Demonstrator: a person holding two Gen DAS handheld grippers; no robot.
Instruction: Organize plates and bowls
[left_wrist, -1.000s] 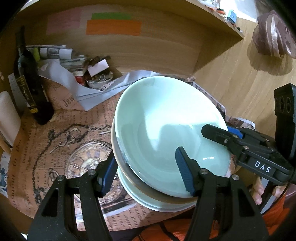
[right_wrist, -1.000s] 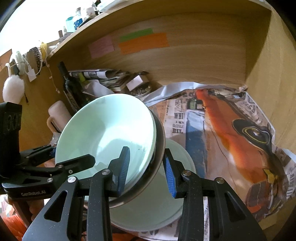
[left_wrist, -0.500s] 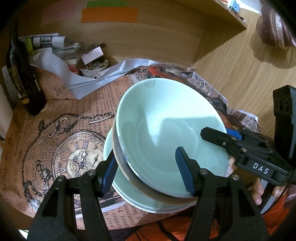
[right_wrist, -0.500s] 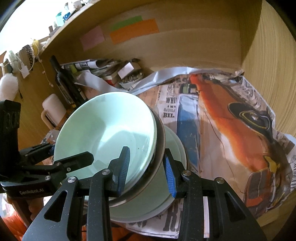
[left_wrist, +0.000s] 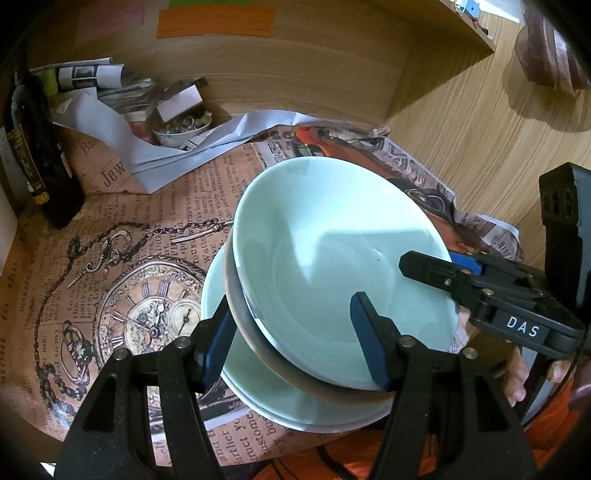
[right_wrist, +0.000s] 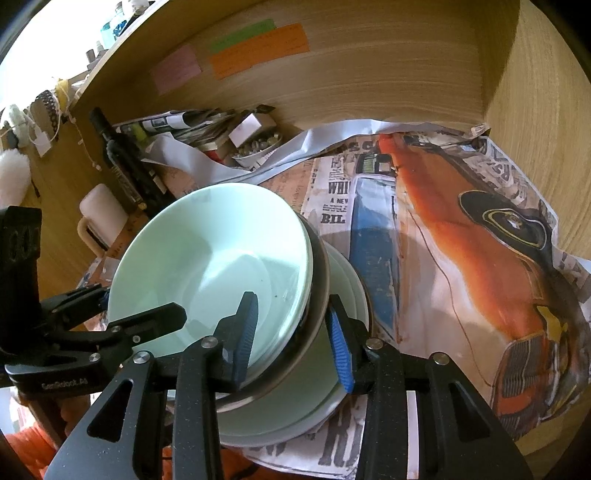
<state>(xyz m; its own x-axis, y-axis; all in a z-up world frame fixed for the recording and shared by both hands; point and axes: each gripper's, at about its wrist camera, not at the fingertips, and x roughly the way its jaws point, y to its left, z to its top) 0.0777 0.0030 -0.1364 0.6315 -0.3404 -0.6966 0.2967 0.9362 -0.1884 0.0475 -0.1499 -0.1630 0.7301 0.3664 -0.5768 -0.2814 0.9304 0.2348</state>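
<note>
Both grippers are setting the bowls (left_wrist: 343, 273) down on the plates (left_wrist: 258, 384) at the near shelf edge. The left gripper (left_wrist: 291, 339) is pinching the bowls. The right gripper (right_wrist: 291, 332) has just been opening, its right pad clear. Letting go is left.

This looks like a lived-in home, at a wooden cupboard shelf (right_wrist: 369, 74) lined with old printed newspaper (left_wrist: 110, 229) rather than any tidy lab bench. At the back sit a dark wine bottle (right_wrist: 125, 162), a heap of folded papers (right_wrist: 184, 122) and a small dish of odds and ends (left_wrist: 181, 127) (household clutter). Pale green bowls and plates (left_wrist: 332, 258) are stacked on the lining.
</note>
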